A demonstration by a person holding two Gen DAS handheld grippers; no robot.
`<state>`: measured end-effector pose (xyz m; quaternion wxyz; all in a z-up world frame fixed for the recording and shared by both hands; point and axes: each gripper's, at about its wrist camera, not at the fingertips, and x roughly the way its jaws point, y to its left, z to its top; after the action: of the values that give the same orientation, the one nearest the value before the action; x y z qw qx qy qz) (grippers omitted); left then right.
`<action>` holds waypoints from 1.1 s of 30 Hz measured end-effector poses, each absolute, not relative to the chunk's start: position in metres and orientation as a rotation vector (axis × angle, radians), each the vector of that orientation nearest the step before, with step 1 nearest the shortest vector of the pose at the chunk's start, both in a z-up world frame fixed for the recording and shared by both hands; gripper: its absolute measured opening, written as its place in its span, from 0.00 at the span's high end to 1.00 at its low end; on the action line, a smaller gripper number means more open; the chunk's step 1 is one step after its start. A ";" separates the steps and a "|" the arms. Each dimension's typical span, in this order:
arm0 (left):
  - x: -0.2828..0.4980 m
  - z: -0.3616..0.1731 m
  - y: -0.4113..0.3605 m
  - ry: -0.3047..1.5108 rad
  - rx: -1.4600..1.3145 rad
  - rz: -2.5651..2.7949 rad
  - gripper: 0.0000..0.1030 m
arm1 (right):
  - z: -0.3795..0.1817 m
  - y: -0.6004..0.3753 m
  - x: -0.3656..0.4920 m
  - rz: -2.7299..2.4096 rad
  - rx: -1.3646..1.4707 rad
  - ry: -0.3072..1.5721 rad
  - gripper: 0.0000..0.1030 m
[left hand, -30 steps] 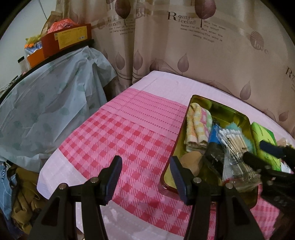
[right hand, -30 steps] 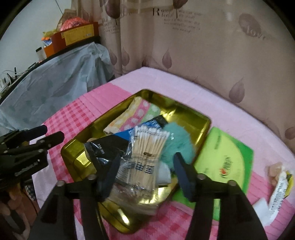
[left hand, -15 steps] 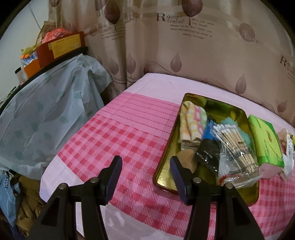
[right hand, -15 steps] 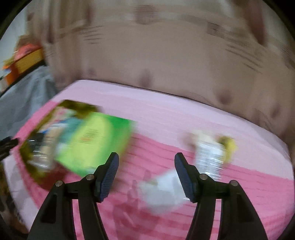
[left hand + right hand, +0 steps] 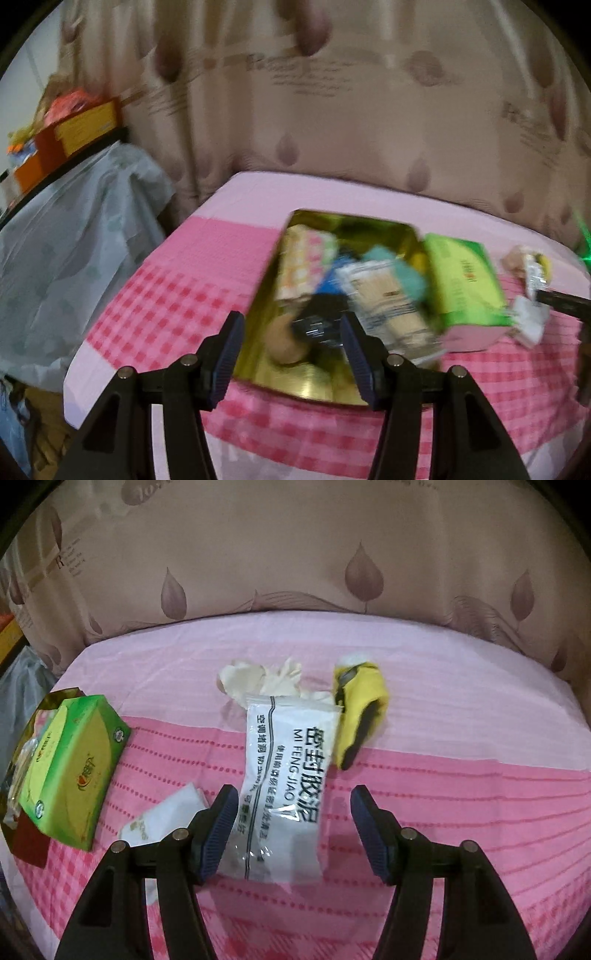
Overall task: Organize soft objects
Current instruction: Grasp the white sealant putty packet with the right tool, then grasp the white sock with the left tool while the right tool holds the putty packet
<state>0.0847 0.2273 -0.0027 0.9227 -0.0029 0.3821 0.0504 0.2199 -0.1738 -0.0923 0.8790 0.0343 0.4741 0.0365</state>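
Over the pink-cloth desk, right hand-held gripper has jaws apart w/ nothing clamped, straddling the white packet; it should drop straight, center the pads, squeeze gently, then carry it to the gold tray.

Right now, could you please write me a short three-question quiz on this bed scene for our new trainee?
1. True or false: the right gripper is clamped on the white sachet.
2. Which lies beside the gold tray, outside it? A) checked cloth B) green tissue pack C) cotton swabs
3. Fill in: the yellow item lies on the ___ bedspread.

Key
1. False: its jaws stand open, with the sachet's near end between them.
2. B
3. pink
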 end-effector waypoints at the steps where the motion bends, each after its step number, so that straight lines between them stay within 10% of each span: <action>1: 0.086 0.002 0.217 0.778 0.016 0.081 0.46 | -0.096 -0.172 0.223 0.080 0.072 0.990 0.42; 9: 0.101 0.020 0.132 0.757 0.095 -0.115 0.44 | -0.113 -0.166 0.221 0.106 0.065 0.989 0.57; 33: 0.137 -0.053 -0.063 0.936 0.361 -0.574 0.44 | -0.116 -0.197 0.140 0.079 0.002 0.939 0.53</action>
<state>0.1371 -0.0631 -0.0533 0.8376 0.1706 0.4424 -0.2712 0.1401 -0.1971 -0.1160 0.8910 0.0011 0.4524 0.0382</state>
